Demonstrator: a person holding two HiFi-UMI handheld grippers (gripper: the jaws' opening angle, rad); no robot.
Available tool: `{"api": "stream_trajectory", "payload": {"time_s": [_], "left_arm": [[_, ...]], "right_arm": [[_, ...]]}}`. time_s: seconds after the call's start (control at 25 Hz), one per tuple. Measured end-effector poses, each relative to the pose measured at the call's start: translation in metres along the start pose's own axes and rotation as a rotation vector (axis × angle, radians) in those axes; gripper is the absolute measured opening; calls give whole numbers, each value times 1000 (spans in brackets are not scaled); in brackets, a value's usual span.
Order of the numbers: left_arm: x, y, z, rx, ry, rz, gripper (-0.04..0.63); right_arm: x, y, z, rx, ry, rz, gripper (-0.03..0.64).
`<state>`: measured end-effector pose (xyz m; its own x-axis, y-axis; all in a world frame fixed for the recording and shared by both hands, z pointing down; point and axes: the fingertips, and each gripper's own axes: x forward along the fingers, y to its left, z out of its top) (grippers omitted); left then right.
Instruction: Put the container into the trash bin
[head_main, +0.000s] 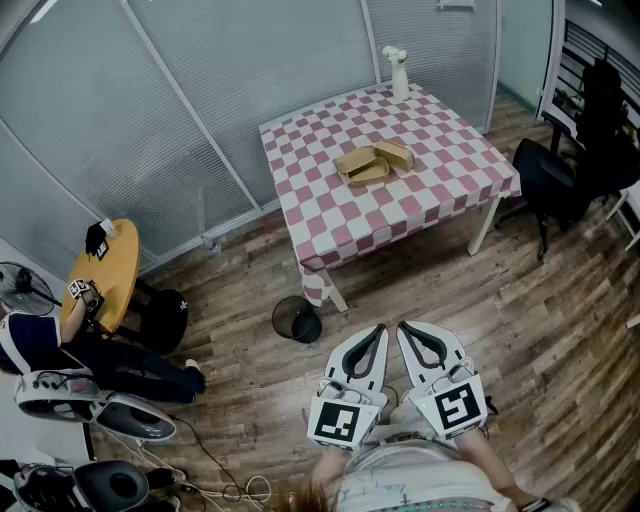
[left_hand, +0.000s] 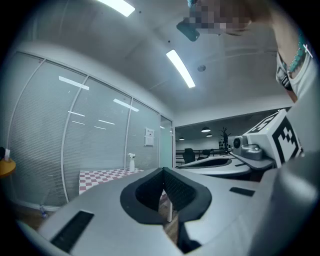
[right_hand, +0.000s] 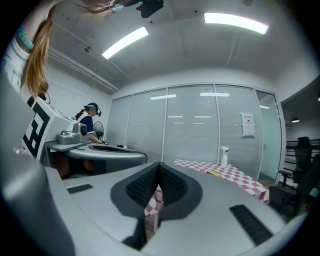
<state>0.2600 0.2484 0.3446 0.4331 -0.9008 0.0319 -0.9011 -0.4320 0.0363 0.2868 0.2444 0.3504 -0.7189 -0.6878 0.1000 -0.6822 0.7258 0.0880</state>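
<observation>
The container (head_main: 373, 162) is lying on the bench (head_main: 320, 215). The left hand-held gripper (head_main: 378, 330) and right hand-held gripper (head_main: 404, 328) (both empty) are hovering closed.

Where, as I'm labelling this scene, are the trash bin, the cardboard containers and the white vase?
trash bin (head_main: 298, 322), head view, on its dark inner wall.
cardboard containers (head_main: 366, 166), head view, on the left box's top.
white vase (head_main: 400, 85), head view, on its body.

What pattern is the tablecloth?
The tablecloth has red-and-white checks; it shows best in the head view.
</observation>
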Motion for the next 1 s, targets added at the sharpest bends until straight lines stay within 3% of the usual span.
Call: {"api": "stream_trajectory", "payload": {"time_s": [0.24,1.0], "left_arm": [[9,-3,1,-33,-3,-1,6],[32,-2,-10,-43,23,73,6]], "right_arm": [[-2,-15,3,36,-50,-2,-6],[6,-39,-9,34,-45,75,-6]]}}
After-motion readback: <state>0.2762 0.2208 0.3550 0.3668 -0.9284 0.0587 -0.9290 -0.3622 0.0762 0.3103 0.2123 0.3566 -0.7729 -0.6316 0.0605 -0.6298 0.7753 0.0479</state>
